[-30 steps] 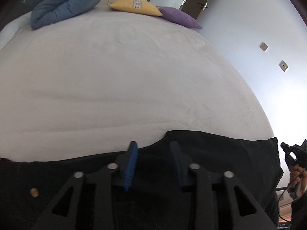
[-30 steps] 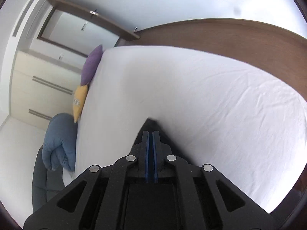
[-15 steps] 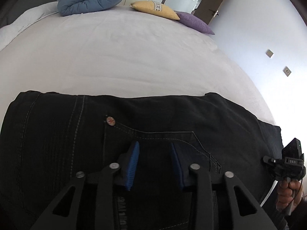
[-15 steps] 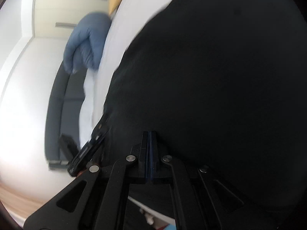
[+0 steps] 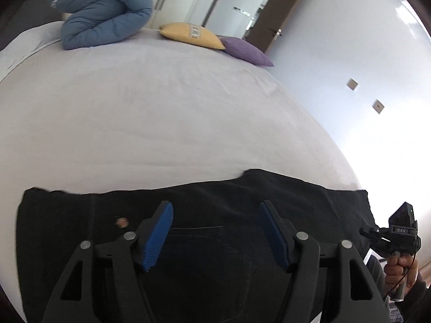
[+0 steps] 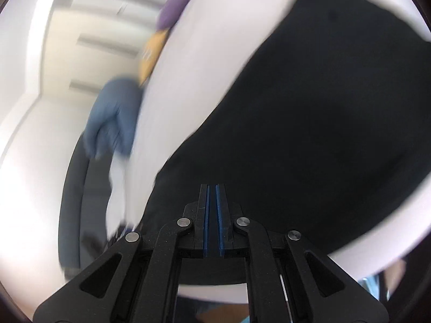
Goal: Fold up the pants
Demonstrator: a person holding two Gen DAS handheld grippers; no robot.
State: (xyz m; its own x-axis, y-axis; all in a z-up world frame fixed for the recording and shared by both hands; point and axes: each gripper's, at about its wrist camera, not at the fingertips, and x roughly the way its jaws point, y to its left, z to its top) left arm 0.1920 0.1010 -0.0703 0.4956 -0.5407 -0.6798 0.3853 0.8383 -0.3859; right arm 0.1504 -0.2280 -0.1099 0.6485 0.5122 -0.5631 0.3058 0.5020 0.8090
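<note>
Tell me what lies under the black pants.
The black pants lie on the bed's pale sheet, which shows all around them. The sheet directly beneath is covered, so anything lying between cannot be seen.

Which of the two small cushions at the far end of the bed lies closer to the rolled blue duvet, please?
The yellow cushion; it lies beside the blue duvet, while the purple cushion sits beyond it, towards the door.

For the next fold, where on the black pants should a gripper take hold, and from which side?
The black pants lie flat on the bed. Probably best to pinch the far edge's raised hump, coming low from the pillow side, since it stands proud of the sheet.
</note>
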